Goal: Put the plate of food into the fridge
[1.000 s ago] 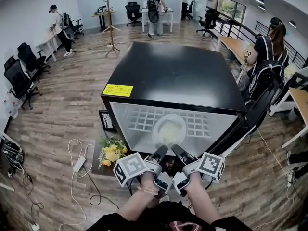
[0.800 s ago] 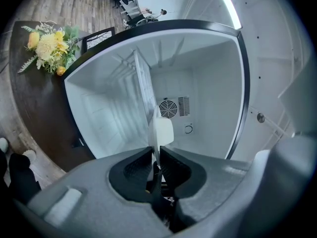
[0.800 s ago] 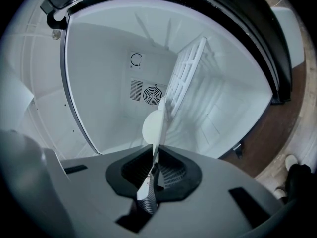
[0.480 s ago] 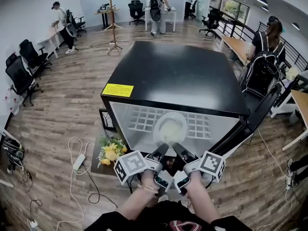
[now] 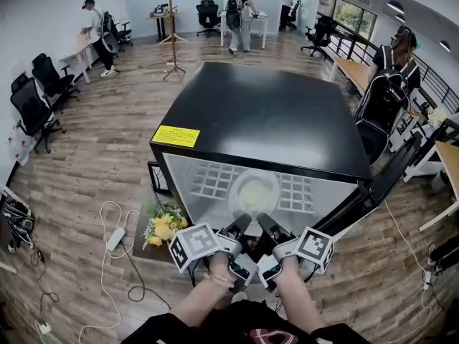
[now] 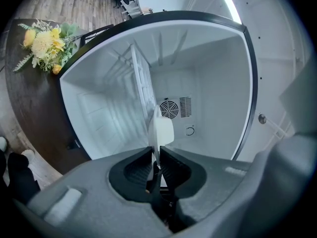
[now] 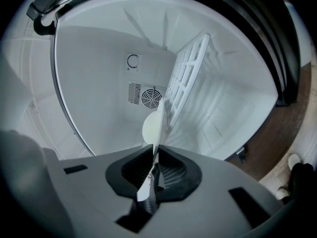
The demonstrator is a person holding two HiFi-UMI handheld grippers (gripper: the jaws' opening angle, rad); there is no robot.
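Note:
A white plate point(image 5: 254, 190) with pale food lies level inside the open black fridge point(image 5: 265, 113), over the front of its white grid shelf point(image 5: 208, 181). My left gripper point(image 5: 239, 226) and right gripper point(image 5: 264, 224) each pinch the plate's near rim, side by side at the fridge's mouth. In the left gripper view the plate point(image 6: 161, 130) shows edge-on, with the left gripper point(image 6: 157, 155) shut on its rim beside the shelf point(image 6: 141, 83). The right gripper view shows the same: the plate point(image 7: 152, 127) edge-on, clamped in the right gripper point(image 7: 153, 157). Whether the plate touches the shelf point(image 7: 188, 78) I cannot tell.
The fridge door point(image 5: 380, 185) hangs open at the right. A fan vent point(image 6: 169, 109) sits in the fridge's back wall. Yellow flowers point(image 5: 166, 224) lie on a dark low stand left of the fridge. Cables and a power strip point(image 5: 115, 241) trail on the wooden floor. People and office chairs are farther back.
Both grippers and the plate stay at about the same spot in the fridge's mouth. The head view has shifted slightly and people in the background have moved.

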